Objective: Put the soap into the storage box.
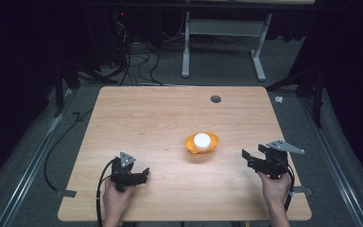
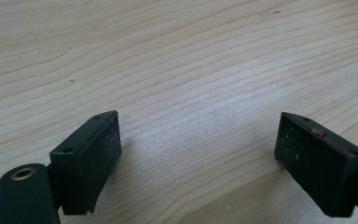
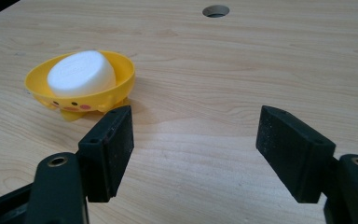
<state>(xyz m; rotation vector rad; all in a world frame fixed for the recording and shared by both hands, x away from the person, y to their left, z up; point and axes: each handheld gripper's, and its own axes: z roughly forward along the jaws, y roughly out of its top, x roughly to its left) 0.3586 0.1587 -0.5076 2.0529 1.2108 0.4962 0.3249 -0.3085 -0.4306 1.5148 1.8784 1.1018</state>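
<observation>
Wooden table (image 1: 137, 118) carries a yellow duck-faced dish (image 3: 81, 88) cradling a white soap bar (image 3: 81, 72) at its centre, while the left gripper (image 1: 139, 177) and right gripper (image 1: 250, 158) wait on either side, jaws spread and empty.

We hold the left gripper (image 1: 144, 174) at about seven o'clock, low down, its jaws wide apart with nothing between them. Our right gripper (image 1: 244, 155) is at about four o'clock, jaws apart too, pointing toward the middle.
</observation>
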